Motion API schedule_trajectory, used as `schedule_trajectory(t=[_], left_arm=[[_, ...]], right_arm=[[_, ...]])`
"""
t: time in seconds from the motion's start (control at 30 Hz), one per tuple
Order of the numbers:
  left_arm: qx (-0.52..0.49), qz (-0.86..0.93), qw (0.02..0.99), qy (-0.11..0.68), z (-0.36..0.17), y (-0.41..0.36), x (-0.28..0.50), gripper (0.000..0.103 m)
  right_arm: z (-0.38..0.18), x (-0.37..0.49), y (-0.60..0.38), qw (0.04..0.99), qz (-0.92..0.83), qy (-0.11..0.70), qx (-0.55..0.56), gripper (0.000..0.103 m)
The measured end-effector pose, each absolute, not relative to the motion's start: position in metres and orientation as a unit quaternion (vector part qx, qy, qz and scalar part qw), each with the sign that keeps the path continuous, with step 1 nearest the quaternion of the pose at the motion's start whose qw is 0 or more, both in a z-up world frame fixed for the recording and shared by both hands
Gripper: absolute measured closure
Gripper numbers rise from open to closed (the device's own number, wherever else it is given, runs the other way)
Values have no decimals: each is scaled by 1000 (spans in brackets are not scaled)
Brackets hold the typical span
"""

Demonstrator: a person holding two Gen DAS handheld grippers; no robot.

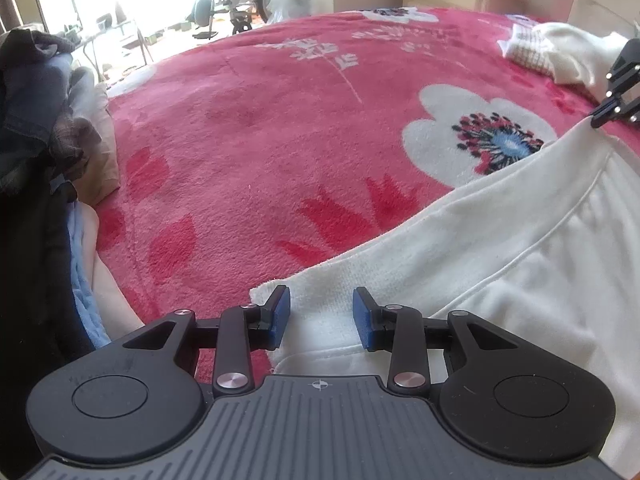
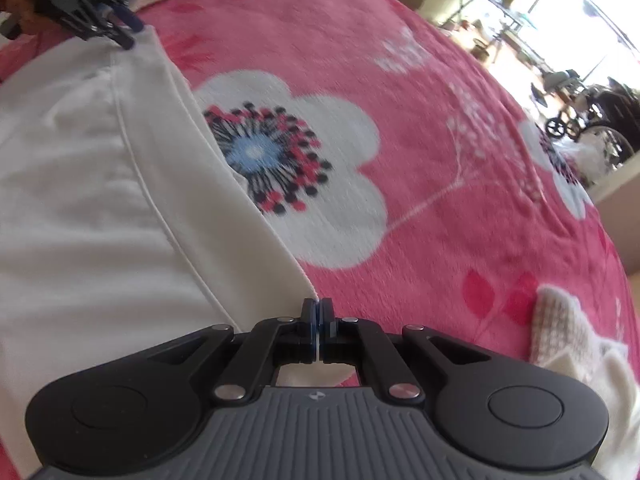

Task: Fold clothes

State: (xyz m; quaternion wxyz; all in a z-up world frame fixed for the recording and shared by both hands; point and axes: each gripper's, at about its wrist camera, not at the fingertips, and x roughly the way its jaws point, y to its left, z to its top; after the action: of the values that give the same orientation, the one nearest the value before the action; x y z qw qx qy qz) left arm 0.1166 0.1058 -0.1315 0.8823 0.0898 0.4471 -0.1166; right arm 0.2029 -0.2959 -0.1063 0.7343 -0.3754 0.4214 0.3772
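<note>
Right gripper [image 2: 319, 312] pinched tight on corner of white garment [image 2: 80, 184]; left gripper [image 1: 321, 316] spread wide, pads straddling opposite corner, not clamped. Garment lies on pink floral blanket [image 1: 260, 140].

Risk: one-sided hold, so pull may drag or skew hem.

Count: two grippers, one white garment, one crumpled white piece [image 2: 580, 340], one dark clothes pile [image 1: 36, 120].

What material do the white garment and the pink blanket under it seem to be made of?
White garment: likely a soft cotton knit, matte; its corner by the left gripper shows a towel-like, looped texture. Pink blanket: probably plush synthetic fleece, judging by its fuzzy short pile and printed flowers.
</note>
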Motion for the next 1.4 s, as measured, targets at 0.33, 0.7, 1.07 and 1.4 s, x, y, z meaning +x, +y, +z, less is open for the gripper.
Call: schedule_trajectory(t=[0.33, 0.7, 1.07, 1.4], left_arm=[[100, -117, 887, 436, -132, 102, 115, 69], [79, -105, 899, 417, -106, 105, 103, 68], [52, -113, 901, 415, -92, 104, 66, 68], [46, -87, 906, 412, -94, 119, 66, 67]], right_arm=[[-97, 208, -360, 859, 221, 426, -177, 98], [-104, 114, -425, 859, 144, 484, 86, 79], [-113, 85, -421, 889, 118, 428, 113, 100], [-128, 85, -428, 878, 79, 450, 142, 90]])
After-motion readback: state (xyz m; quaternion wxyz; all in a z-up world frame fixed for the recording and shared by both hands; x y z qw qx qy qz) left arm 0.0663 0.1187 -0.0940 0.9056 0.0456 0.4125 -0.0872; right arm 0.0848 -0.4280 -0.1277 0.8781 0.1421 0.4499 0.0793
